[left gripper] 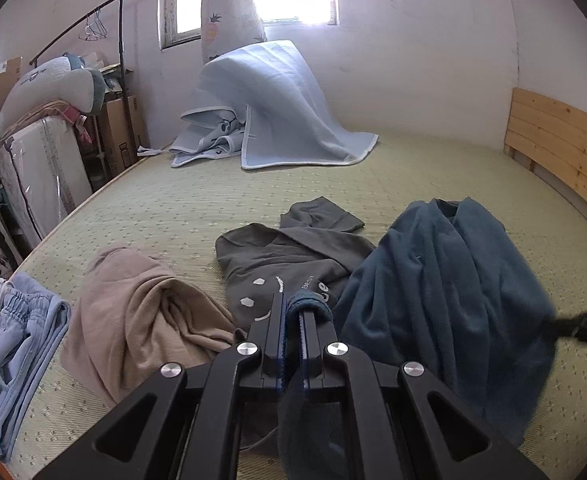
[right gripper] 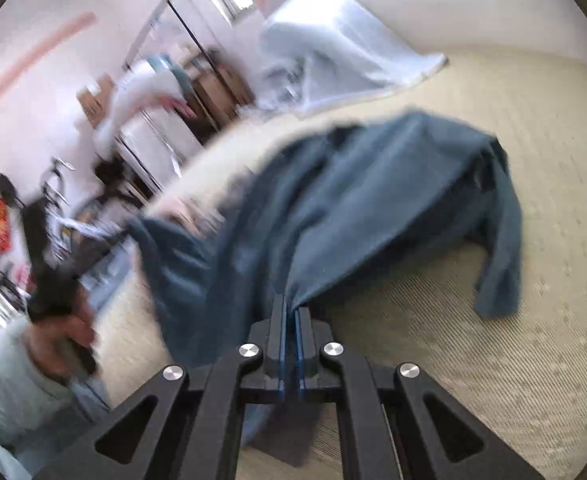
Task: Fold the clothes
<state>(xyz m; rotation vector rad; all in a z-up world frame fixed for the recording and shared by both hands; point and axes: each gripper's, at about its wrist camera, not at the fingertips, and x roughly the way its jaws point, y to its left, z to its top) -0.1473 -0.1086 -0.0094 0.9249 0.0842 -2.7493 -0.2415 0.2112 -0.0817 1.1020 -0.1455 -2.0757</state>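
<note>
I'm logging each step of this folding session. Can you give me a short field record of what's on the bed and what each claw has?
surface: green mattress
held garment: dark blue garment
left claw: shut on its edge
right claw: shut on its fabric
waiting: grey sweatshirt, beige garment, light blue shorts
far end: light blue blanket

The teal garment (left gripper: 445, 280) is a soft, napped cloth, fleece-like and matt, and hangs in thick folds. The grey sweatshirt (left gripper: 285, 256) is smooth matt knit with pale printed marks. The beige garment (left gripper: 141, 312) looks like fine, limp jersey. The bed cover (left gripper: 197, 200) is a quilted weave, dull green (its stitching gives a regular dimpled grain). The headboard (left gripper: 561, 140) is bare pale wood with knots. The left gripper (left gripper: 292, 312) is matt black plastic with shiny metal bolts, as is the right gripper (right gripper: 292, 312).
</note>
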